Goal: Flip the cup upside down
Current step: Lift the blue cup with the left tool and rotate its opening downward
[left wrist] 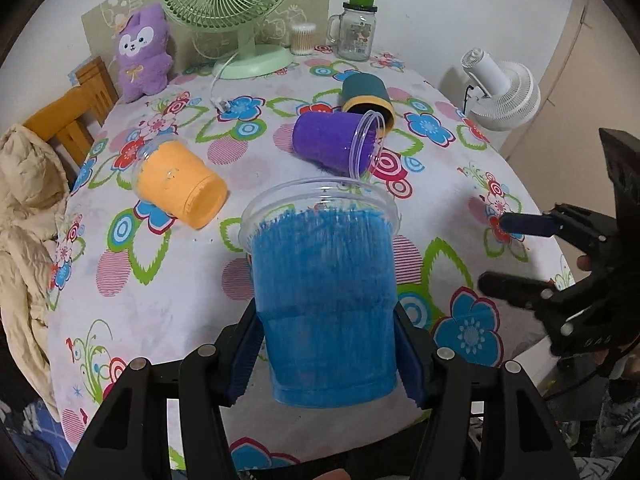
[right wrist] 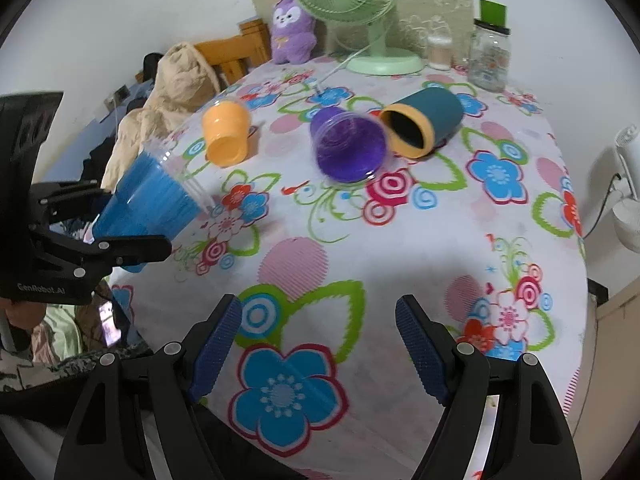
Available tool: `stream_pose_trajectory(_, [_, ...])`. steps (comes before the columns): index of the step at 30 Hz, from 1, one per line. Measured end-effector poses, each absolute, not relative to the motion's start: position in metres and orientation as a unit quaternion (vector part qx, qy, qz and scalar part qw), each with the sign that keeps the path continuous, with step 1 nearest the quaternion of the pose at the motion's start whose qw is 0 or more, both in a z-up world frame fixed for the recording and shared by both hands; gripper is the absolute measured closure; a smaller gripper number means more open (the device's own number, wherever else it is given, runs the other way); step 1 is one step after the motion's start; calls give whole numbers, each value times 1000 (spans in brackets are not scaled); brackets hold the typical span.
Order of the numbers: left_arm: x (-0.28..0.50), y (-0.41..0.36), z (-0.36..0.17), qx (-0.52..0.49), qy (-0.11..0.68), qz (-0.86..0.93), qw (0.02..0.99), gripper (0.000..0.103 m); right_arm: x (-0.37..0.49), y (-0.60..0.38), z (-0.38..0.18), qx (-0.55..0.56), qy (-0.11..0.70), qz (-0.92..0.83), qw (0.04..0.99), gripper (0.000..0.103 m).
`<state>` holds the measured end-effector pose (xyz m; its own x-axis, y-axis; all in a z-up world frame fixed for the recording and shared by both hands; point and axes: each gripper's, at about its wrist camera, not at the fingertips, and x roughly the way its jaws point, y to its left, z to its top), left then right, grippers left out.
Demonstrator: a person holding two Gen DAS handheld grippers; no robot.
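While left gripper (left wrist: 326, 360) jaws clamp blue cup (left wrist: 326, 304), right gripper (right wrist: 318, 350) jaws apart

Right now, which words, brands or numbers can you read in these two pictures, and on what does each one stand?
"GenRobot.AI": white letters on the black body of the left gripper, seen in the right wrist view.
Embossed marks on the right gripper, in the left wrist view: too blurred to read.
Picture label on the glass jar: too small to read.
No other text is visible.
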<state>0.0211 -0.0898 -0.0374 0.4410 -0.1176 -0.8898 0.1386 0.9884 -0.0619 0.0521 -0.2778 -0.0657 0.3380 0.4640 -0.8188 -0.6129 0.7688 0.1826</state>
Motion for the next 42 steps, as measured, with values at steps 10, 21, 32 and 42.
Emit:
stream_pose_trajectory(10, [20,-86,-40,12,529,-74,845,40,48,-269,-70,-88,477,337,807,21])
stream_pose_trajectory(21, [21,-87,-39,13,528,-79,845,36,47,-268,-72,-90,479,336,806,21])
stream_pose_trajectory(32, [9,-89,-47,21,522,-80,849,24,48,-276,-75,-82,483,331,807,21])
stream_pose_trajectory(42, [-9,-100,-77,-7,544,-112,832,20,56,-279,-80,-78,489,322,807,21])
